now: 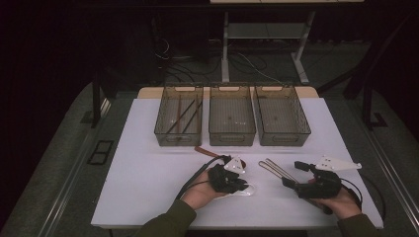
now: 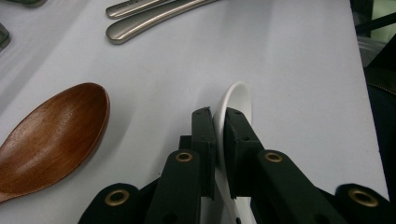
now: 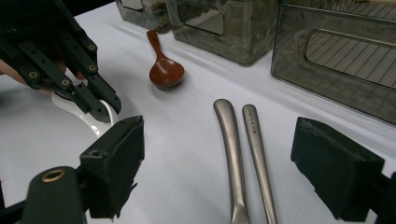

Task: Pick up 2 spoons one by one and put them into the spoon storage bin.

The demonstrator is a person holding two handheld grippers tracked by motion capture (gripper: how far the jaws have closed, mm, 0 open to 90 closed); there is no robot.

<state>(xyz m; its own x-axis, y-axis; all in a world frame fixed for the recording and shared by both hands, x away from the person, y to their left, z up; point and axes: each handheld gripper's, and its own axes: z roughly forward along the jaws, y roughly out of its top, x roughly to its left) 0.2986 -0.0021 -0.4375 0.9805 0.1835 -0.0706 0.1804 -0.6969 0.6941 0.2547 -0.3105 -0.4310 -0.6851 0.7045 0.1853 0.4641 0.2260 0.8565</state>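
Left gripper [image 2: 219,126] clamped on the white spoon [image 2: 236,100]

Its 2 jaws pinch the spoon's rim on the table [image 1: 148,182]. Right of the spoon, the right gripper [image 3: 217,172] stands open around 2 metal handles [image 3: 243,154]; beyond lies a wooden spoon [image 3: 164,70].

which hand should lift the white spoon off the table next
Left. The left claw is already shut on the white spoon, its pads pressing the rim from both sides. The right claw stands open over the two metal handles with nothing between its pads, apart from the spoon.
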